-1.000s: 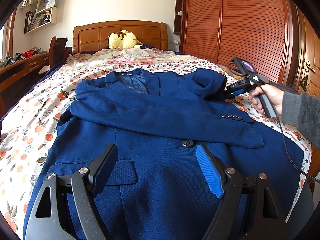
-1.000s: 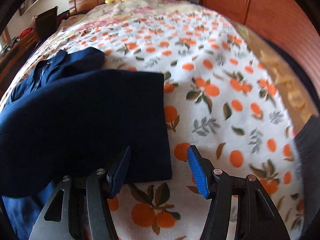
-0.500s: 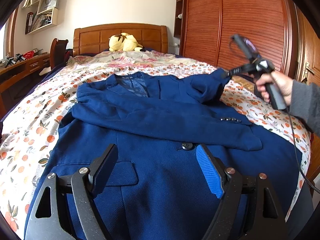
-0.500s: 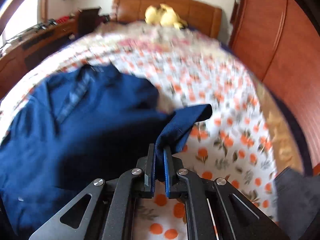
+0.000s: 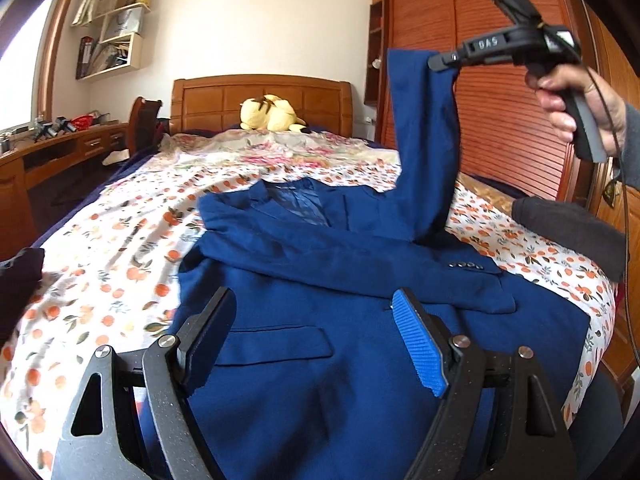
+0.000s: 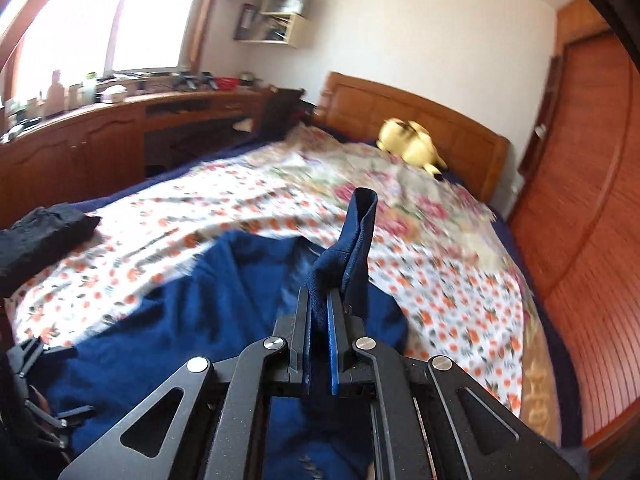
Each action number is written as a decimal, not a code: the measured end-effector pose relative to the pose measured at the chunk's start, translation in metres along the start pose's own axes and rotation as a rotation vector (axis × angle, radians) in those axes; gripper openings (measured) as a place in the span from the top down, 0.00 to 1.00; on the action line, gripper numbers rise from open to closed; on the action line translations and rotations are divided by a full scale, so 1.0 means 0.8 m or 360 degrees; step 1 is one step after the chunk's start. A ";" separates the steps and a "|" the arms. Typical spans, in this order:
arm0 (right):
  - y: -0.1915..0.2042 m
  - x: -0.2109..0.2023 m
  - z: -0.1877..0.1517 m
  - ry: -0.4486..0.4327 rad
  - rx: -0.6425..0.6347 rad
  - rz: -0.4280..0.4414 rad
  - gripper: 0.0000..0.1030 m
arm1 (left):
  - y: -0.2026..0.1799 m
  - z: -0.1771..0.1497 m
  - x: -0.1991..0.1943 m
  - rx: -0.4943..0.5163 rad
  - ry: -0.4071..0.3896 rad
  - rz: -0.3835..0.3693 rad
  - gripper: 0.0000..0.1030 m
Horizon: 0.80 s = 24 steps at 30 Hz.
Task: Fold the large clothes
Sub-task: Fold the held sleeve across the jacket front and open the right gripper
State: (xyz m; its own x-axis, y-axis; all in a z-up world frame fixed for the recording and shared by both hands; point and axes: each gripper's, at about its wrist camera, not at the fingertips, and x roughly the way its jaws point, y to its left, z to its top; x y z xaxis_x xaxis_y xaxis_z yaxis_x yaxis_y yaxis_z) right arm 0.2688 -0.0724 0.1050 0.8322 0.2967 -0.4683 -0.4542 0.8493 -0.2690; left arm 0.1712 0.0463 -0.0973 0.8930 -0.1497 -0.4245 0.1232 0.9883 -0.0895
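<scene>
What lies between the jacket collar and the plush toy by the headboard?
Only the floral bedspread between jacket collar and plush toy; left wrist view shows it.

Bedroom — bed [image 5: 120, 240] (floral), wardrobe [image 5: 500, 80], desk [image 6: 100, 140]

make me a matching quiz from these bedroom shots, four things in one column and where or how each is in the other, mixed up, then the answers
Things
1. right gripper
2. left gripper
3. yellow plush toy
4. second sleeve with cuff buttons

States
A. lying folded across the blue suit jacket's chest
B. jaws apart, hovering over the jacket's lower front
C. resting by the wooden headboard
D. clamped on the lifted blue sleeve

Pairs: 1-D, 2-B, 3-C, 4-A
</scene>
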 end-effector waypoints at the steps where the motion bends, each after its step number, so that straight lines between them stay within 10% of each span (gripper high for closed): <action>1: 0.006 -0.005 0.001 -0.0015 -0.0017 0.0012 0.94 | 0.007 0.000 -0.006 -0.0011 -0.0009 0.0011 0.21; 16: 0.039 -0.005 -0.032 0.0133 -0.0082 0.0286 0.94 | 0.058 -0.009 -0.037 -0.0082 -0.0043 0.0110 0.21; 24: 0.015 -0.005 -0.047 0.0161 -0.0020 0.0260 0.65 | 0.060 -0.008 -0.032 -0.0102 -0.0037 0.0116 0.21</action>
State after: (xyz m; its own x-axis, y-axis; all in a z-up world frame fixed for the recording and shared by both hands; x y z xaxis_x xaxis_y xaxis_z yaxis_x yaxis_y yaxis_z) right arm 0.2476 -0.0799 0.0718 0.7111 0.3845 -0.5886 -0.5852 0.7878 -0.1923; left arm 0.1518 0.0976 -0.0965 0.9084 -0.0759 -0.4112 0.0300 0.9927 -0.1169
